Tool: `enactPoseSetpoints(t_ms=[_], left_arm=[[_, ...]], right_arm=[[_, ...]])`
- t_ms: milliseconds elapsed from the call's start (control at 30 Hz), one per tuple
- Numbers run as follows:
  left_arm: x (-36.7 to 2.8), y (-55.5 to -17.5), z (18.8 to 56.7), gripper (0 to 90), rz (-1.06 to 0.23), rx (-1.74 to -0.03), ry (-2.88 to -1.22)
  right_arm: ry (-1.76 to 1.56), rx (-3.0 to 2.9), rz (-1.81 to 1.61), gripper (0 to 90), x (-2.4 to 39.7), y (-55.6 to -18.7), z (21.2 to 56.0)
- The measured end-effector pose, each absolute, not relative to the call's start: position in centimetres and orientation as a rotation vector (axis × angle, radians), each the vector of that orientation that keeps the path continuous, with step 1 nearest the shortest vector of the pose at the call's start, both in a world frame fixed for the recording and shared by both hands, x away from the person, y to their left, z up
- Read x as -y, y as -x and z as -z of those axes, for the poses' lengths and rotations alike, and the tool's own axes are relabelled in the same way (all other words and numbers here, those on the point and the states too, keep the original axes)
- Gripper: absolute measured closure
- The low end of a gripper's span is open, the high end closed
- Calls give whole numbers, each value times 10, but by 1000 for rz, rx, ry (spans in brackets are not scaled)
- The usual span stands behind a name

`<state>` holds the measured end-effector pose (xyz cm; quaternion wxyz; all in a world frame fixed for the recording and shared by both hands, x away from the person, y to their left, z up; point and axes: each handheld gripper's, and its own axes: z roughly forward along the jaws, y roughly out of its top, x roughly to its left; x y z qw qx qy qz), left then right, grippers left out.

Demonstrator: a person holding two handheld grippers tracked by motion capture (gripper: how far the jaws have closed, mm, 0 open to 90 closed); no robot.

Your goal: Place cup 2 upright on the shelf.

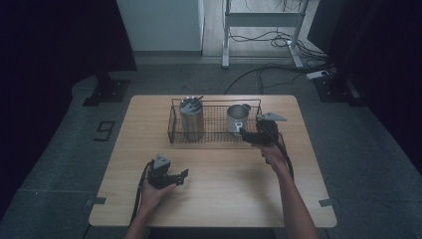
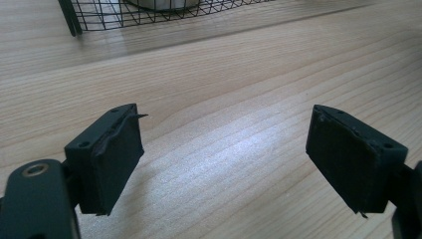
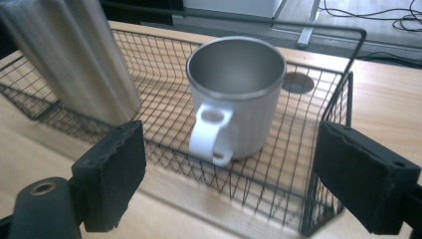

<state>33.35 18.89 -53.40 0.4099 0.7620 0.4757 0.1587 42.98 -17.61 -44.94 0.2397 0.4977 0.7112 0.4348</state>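
The person's right gripper (image 1: pixel 245 132) is hovering at the near right edge of the black wire basket (image 1: pixel 215 102), its jaws standing wide apart and gripping nothing. In the right gripper view the two black pads (image 3: pixel 117 174) are framing a steel mug (image 3: pixel 234 94) with a white handle, but they are not touching it. The mug is standing upright in the right half of the basket, its handle facing the gripper. A tall steel tumbler (image 1: pixel 191 122) is standing upright in the basket's left half, well apart from the mug. The left gripper (image 1: pixel 180 177) is resting low over the bare wooden table (image 1: pixel 224 204) near the front left, with its jaws also spread open and nothing between them.
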Motion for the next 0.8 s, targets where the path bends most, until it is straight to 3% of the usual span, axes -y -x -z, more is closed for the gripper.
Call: enactPoseSetpoints(t_ms=[400, 800], left_arm=[[-188, -333, 534, 148, -399, -1195, -1926], [-187, -331, 535, 148, -404, -1193, -1938]], right_arm=[[-1374, -1934, -1240, 164, 205, -376, 483], [-1410, -1942, -1197, 168, 225, -346, 512]])
